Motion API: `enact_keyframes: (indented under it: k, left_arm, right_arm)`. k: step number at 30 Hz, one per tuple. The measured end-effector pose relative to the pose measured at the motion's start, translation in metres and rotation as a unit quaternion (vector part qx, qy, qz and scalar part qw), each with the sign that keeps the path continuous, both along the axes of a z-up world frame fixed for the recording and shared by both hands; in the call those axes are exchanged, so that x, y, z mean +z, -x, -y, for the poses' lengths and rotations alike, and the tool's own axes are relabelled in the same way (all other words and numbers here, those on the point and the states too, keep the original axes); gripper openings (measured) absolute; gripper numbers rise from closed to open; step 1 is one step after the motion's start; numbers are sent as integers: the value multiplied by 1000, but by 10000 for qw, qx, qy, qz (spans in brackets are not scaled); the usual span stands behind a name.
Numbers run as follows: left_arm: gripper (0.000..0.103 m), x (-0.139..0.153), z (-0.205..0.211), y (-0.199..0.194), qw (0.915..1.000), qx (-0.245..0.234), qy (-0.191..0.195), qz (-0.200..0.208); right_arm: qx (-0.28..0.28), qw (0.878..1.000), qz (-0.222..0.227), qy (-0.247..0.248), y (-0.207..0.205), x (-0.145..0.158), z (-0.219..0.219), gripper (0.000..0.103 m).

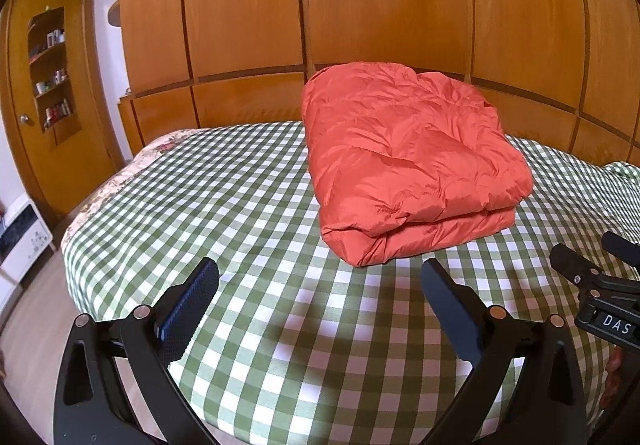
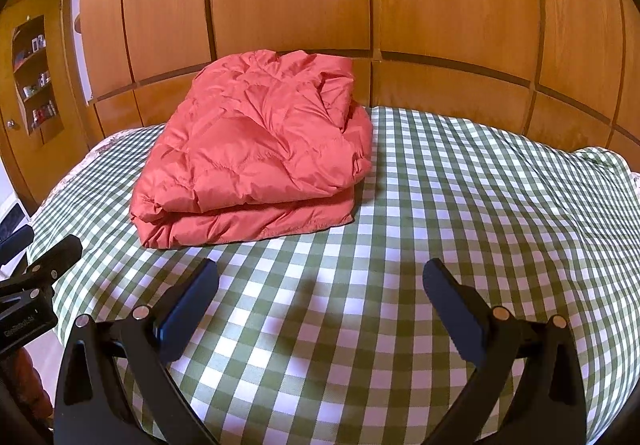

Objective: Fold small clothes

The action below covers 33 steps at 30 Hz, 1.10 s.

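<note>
A puffy orange-red quilted jacket (image 1: 408,165) lies folded in a thick rectangular bundle on the green-and-white checked cover (image 1: 248,205). In the right wrist view the same jacket (image 2: 256,153) sits left of centre on the checked cover (image 2: 460,185). My left gripper (image 1: 320,277) hovers open just short of the bundle's near-left corner, with nothing between its fingers. My right gripper (image 2: 320,277) is open too, below and right of the bundle's front edge, holding nothing. Each view catches the other gripper at its edge: the right gripper (image 1: 592,277) and the left gripper (image 2: 36,265).
Wooden wardrobe panels (image 1: 360,5) rise directly behind the bed. A wooden door with a shelf niche of small bottles (image 1: 52,73) stands at the left, and a white appliance (image 1: 20,241) sits on the floor by the bed's left edge. Checked cover stretches to the right (image 2: 520,205).
</note>
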<state>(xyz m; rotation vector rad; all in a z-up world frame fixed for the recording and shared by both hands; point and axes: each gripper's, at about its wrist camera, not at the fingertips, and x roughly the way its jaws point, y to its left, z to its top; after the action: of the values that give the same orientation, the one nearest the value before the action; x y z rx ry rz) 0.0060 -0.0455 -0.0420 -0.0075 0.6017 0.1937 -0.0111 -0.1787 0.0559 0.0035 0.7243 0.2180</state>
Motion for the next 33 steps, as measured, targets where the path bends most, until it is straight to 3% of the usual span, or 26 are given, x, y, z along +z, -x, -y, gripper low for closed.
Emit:
enact_keyframes:
  k: [33]
  left_arm:
    - [100, -1, 1, 1, 10000, 44, 25, 36]
  right_arm:
    - [100, 9999, -63, 47, -3, -5, -5, 101]
